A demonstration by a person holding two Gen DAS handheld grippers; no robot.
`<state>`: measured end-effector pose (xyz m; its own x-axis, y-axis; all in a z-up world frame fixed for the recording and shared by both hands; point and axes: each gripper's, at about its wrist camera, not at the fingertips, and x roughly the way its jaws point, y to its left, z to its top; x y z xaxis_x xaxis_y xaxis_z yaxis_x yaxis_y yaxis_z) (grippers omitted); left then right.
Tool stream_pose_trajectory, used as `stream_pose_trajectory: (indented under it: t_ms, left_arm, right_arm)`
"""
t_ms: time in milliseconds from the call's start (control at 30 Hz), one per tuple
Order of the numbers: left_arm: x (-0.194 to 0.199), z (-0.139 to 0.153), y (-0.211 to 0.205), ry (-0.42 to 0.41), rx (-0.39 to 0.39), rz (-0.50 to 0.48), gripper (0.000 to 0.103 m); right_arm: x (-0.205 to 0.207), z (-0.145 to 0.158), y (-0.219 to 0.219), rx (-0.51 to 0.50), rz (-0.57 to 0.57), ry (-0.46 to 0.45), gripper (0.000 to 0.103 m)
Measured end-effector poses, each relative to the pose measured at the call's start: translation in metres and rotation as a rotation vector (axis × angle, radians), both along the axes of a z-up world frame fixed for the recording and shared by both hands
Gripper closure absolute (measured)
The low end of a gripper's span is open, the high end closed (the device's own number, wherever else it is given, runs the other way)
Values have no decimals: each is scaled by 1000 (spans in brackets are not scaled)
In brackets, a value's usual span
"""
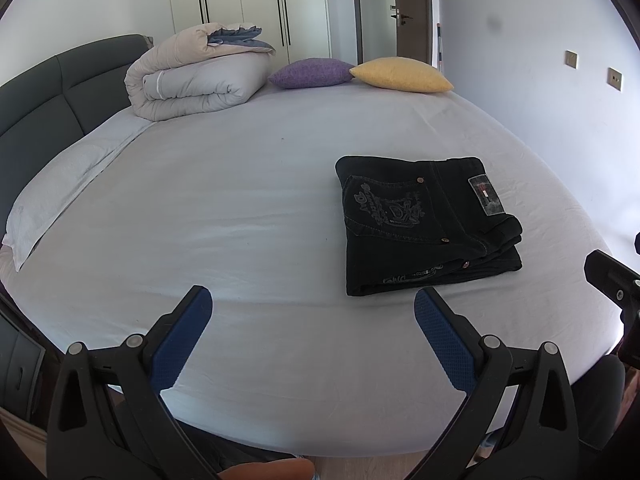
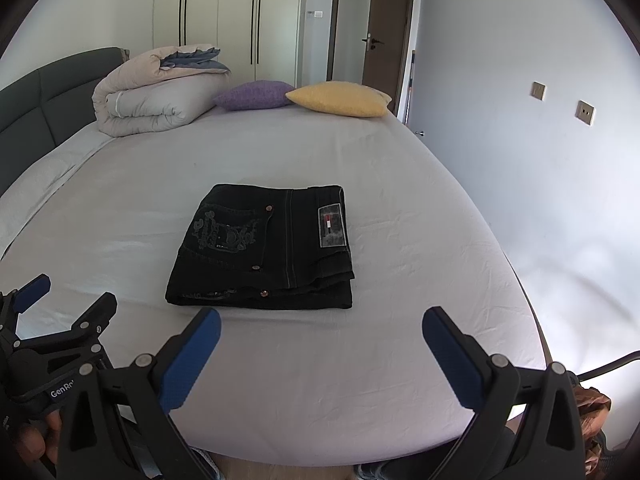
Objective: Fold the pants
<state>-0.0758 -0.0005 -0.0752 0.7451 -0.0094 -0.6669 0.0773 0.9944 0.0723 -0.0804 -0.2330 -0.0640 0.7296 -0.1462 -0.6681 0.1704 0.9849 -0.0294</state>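
Black denim pants (image 2: 262, 248), folded into a compact rectangular stack, lying flat on the bed's pale grey sheet (image 2: 360, 360), back pocket embroidery and waistband patch facing up. Left gripper (image 1: 312, 320) hovering above the near edge of the bed, blue-padded fingers (image 1: 180, 340) spread wide, nothing between them, pants ahead and to its right. Right gripper (image 2: 320, 344) likewise held near the bed edge just short of the stack, fingers (image 2: 192, 360) wide apart and empty. Neither touching the denim. At the far end: rolled beige and grey duvet (image 2: 152, 96), purple cushion (image 2: 252, 95), yellow cushion (image 2: 340, 98), beside a dark grey padded headboard (image 1: 56, 92).
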Motion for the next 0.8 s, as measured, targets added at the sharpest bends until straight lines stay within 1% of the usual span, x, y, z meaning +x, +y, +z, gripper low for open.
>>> stream_pose_trajectory:
  t_ms: [800]
  left_arm:
    - [1, -3, 1, 7, 0, -2, 0]
  right_arm:
    - [0, -4, 3, 4, 3, -1, 0]
